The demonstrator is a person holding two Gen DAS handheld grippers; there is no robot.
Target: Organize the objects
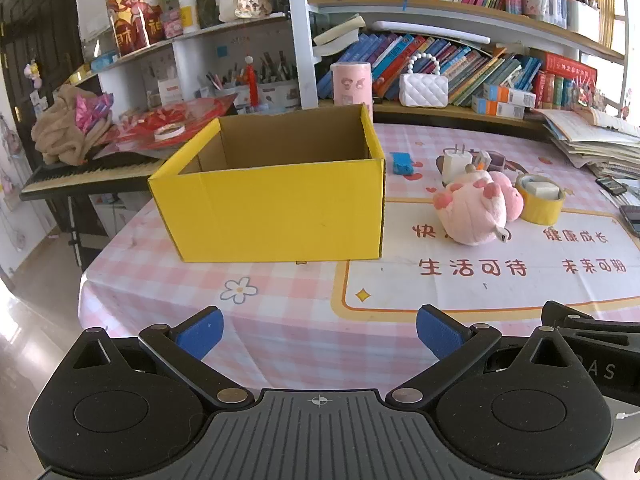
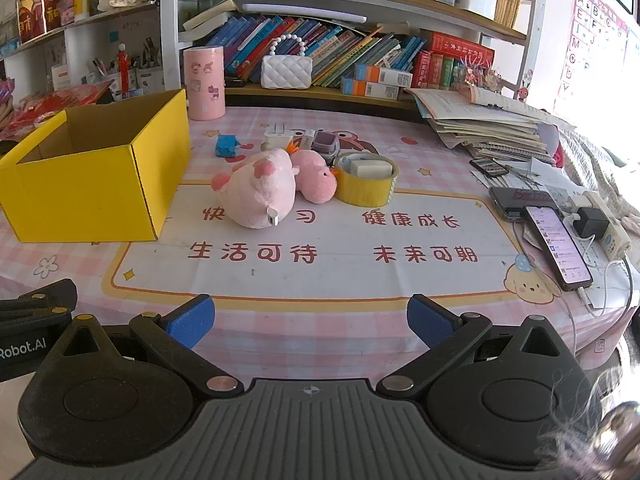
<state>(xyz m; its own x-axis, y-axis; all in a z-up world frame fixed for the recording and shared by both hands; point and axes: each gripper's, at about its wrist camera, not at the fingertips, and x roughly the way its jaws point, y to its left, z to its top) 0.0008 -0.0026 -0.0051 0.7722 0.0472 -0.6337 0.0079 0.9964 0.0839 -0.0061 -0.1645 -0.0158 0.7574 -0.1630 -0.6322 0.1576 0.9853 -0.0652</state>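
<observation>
Left wrist view: the left claw (image 1: 318, 330) is held wide open and empty over the near edge of the bench (image 1: 280, 320), which is covered by a pink checked cloth. A yellow box (image 1: 276, 208), open-topped and seemingly empty, is seen at 12 o'clock. A pink plush toy (image 1: 472, 210) lies at 2 o'clock, with a roll of yellow tape (image 1: 540, 202) touching it on the far side, and a blue toy (image 1: 402, 163) and a white plug (image 1: 454, 164) set behind.

Right wrist view: the right claw (image 2: 310, 318) is likewise spread fully, nothing gripped. The plush toy (image 2: 256, 192) is shown at 12 o'clock, the box (image 2: 96, 188) at 10 o'clock, the tape (image 2: 366, 186) at 1 o'clock. Phones (image 2: 556, 246) on charge are kept at 3 o'clock.

Nothing is judged packed yet. The plush is best taken first by the right claw, squeezed across its body, and lifted clear of the tape before being carried over the box rim.
</observation>
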